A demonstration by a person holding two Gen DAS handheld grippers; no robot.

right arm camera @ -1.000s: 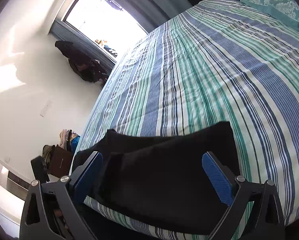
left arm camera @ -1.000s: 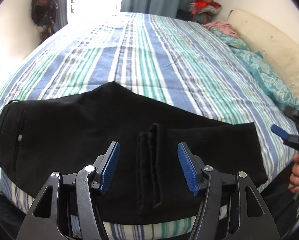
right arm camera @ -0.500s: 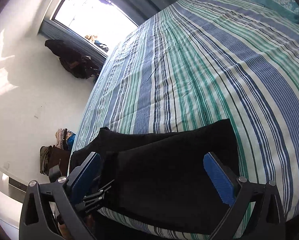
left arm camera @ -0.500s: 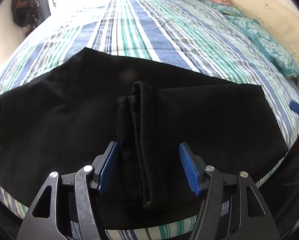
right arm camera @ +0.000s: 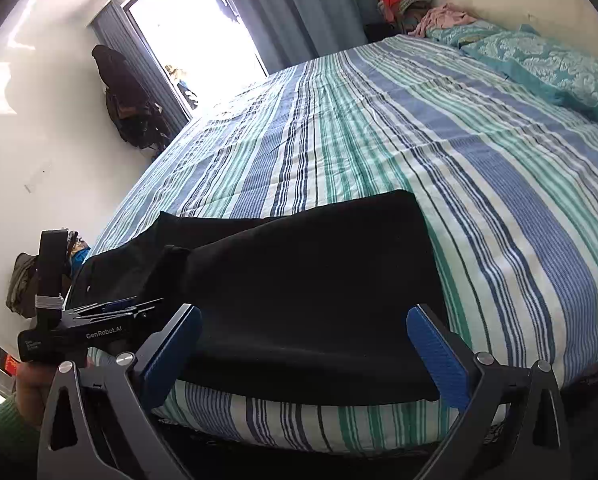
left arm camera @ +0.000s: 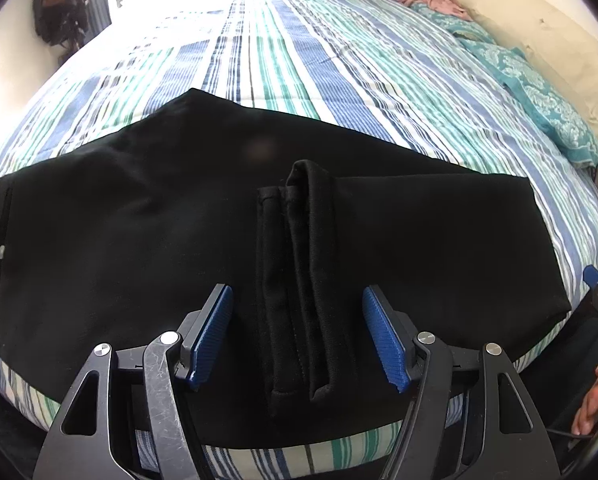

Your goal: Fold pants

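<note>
1. Pants (left arm camera: 139, 240), black: flat across the near edge of the striped bed (left arm camera: 339, 80); leg ends (left arm camera: 299, 280) already folded over the seat. One fold done, judged.
2. Left claw (left arm camera: 297, 334): jaws just widening, straddling the cuffs, pads clear.
3. Right claw (right arm camera: 303, 354): apart, empty, over the folded edge.
4. Remaining: a further fold.

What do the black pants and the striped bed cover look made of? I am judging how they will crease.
Black pants: matte woven cloth, perhaps a cotton blend, going by the stitched hems and soft, rounded folds with no sheen.
Striped bed cover: thin woven cotton-like fabric, judging by its fine wrinkles and flat, dull finish. Neither fibre can be confirmed by look alone.
</note>
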